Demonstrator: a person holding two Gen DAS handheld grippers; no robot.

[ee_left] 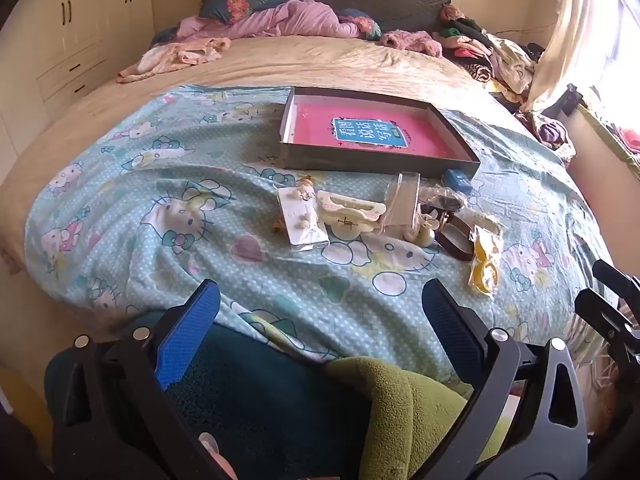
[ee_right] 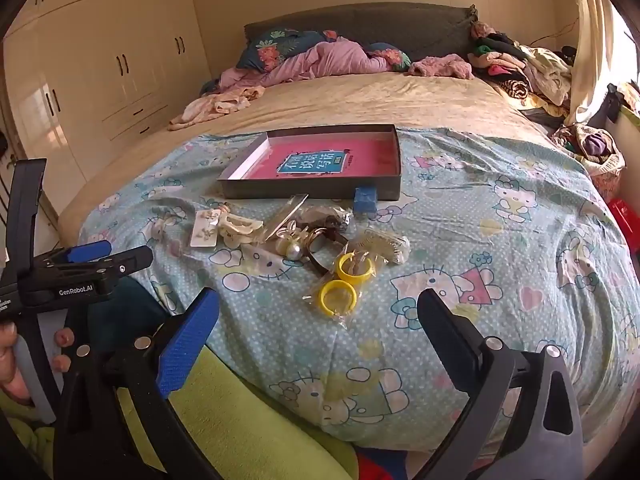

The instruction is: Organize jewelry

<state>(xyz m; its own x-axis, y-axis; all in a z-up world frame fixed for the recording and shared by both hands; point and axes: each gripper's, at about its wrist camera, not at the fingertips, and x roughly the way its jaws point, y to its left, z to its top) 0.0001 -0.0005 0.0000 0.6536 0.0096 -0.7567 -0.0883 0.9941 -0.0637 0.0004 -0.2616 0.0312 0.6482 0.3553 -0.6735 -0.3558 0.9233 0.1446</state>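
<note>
A shallow dark box [ee_left: 360, 164] [ee_right: 312, 190] with a pink bottom lies on the cartoon-cat bedsheet. In front of it sits a pile of jewelry: an earring card [ee_left: 302, 220] [ee_right: 206, 230], a cream hair clip [ee_left: 350, 210] [ee_right: 240, 226], clear bags [ee_left: 402, 200], a pearl piece [ee_right: 294, 251], a dark bangle [ee_left: 456, 240] [ee_right: 320, 246], yellow rings in plastic [ee_left: 486, 266] [ee_right: 344, 282] and a small blue box [ee_left: 458, 180] [ee_right: 365, 199]. My left gripper [ee_left: 324, 312] hangs open short of the pile. My right gripper [ee_right: 320, 320] is open too, near the yellow rings, holding nothing.
Crumpled pink bedding and pillows [ee_left: 280, 20] lie at the headboard. Clothes are heaped at the far right [ee_right: 520, 68]. Cream wardrobes [ee_right: 100, 64] stand to the left. Green and teal fleece [ee_left: 380, 400] lies at the near bed edge. A hand grips the left gripper's handle [ee_right: 24, 344].
</note>
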